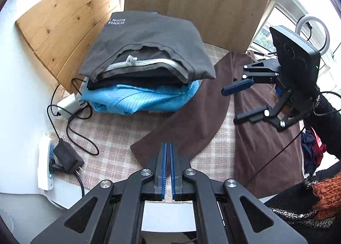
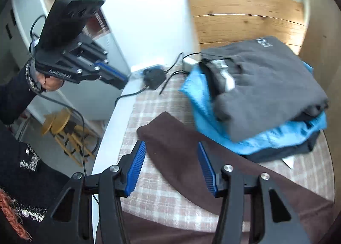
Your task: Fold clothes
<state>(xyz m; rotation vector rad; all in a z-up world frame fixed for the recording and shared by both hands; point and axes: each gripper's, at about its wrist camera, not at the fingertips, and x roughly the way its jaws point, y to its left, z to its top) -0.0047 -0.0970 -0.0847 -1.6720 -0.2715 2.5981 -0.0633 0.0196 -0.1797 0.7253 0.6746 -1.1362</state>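
Left wrist view: brown garment spread on bench beside folded stack. Soft, limp, light; best pinched at sleeve end. Left tool closed, empty; right tool open.

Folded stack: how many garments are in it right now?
At least 3: a grey shirt on top, a black one beneath it, a blue one lower. The right wrist view shows a dark layer underneath, possibly a fourth.

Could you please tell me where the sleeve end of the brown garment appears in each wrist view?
Left wrist view: the brown sleeve is lower centre, its end just past the shut left tool.
Right wrist view: the sleeve is centre, between the open right tool's fingers.
Shared landmark: the folded pile.
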